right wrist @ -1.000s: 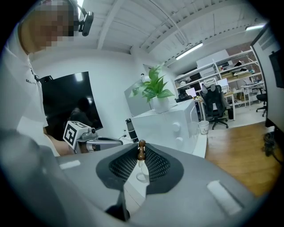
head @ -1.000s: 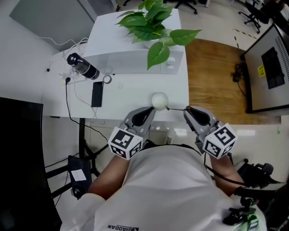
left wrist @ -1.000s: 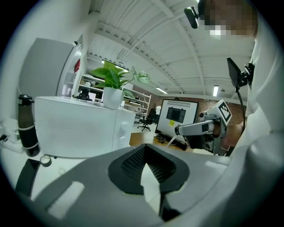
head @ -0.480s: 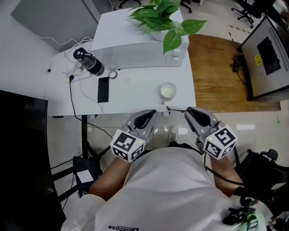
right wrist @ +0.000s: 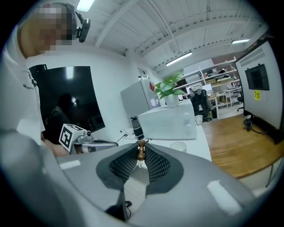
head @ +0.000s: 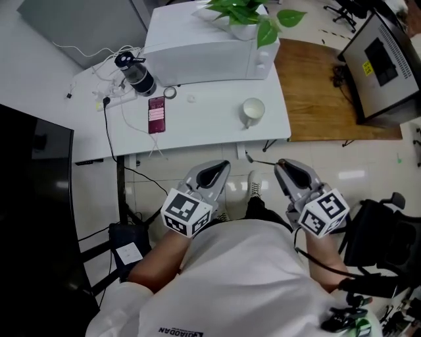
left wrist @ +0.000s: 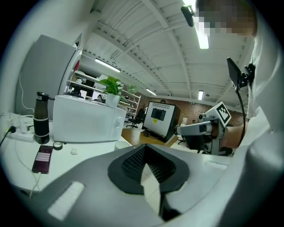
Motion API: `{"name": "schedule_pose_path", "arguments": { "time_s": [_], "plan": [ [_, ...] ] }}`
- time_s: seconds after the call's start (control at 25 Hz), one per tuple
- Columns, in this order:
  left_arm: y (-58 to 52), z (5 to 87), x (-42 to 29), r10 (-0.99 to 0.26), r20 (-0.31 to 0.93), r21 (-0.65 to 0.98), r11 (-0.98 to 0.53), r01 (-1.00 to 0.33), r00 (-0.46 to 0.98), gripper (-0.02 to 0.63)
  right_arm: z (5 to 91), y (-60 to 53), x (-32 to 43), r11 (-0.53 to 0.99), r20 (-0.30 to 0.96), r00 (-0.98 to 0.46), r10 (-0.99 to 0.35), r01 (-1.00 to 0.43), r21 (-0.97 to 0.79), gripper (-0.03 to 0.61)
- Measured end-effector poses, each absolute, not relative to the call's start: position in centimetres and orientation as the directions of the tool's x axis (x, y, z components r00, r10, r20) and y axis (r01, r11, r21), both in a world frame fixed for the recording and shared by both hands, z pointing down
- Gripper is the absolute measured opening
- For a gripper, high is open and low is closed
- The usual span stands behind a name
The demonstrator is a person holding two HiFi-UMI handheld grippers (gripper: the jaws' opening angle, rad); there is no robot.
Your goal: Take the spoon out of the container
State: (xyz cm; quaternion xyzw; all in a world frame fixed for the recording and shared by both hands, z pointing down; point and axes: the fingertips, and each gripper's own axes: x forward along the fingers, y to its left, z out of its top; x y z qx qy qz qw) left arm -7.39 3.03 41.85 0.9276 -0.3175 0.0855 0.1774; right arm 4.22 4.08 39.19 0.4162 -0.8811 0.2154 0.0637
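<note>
A thin spoon (head: 262, 160) sticks out leftward from my right gripper (head: 281, 163), which is shut on its handle; the brown beaded handle end (right wrist: 141, 153) shows between the pads. The spoon hangs in the air in front of the table edge, apart from the white cup (head: 253, 110), which stands on the white table (head: 204, 128) near its right front corner. The cup also appears in the right gripper view (right wrist: 178, 146). My left gripper (head: 222, 164) is beside the right one, close to my body, shut with nothing held (left wrist: 144, 153).
On the table stand a white microwave (head: 204, 49) with a plant (head: 253, 13) on top, a dark bottle (head: 135, 76), a phone (head: 156, 114), a tape roll (head: 170, 93) and cables. A monitor (head: 381, 56) is at the right; a black chair (head: 381, 233) is beside me.
Both grippers have drawn back from the table towards my body, the right one keeping the spoon. The cup stays on the table, now well ahead of the grippers.
</note>
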Motion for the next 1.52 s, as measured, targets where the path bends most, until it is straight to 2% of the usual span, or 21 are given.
{"name": "schedule_pose_path", "arguments": {
  "time_s": [0.36,0.92,1.52],
  "plan": [
    [5.6,41.1,-7.1,-0.536,0.256,0.268,-0.760,-0.592,0.805,0.005,38.5,7.4,5.0,0.529,0.288,-0.605,-0.743,-0.793,-0.302,0.055],
    [5.6,40.3,-3.7,-0.602,0.252,0.256,-0.713,-0.652,0.758,0.005,38.6,7.1,8.5,0.602,0.289,-0.669,-0.685,-0.742,-0.295,0.055],
    [7.2,41.0,-1.4,-0.600,0.271,0.256,-0.709,-0.657,0.753,0.005,39.1,8.7,9.9,0.620,0.289,-0.692,-0.662,-0.722,-0.307,0.054]
  ]
}}
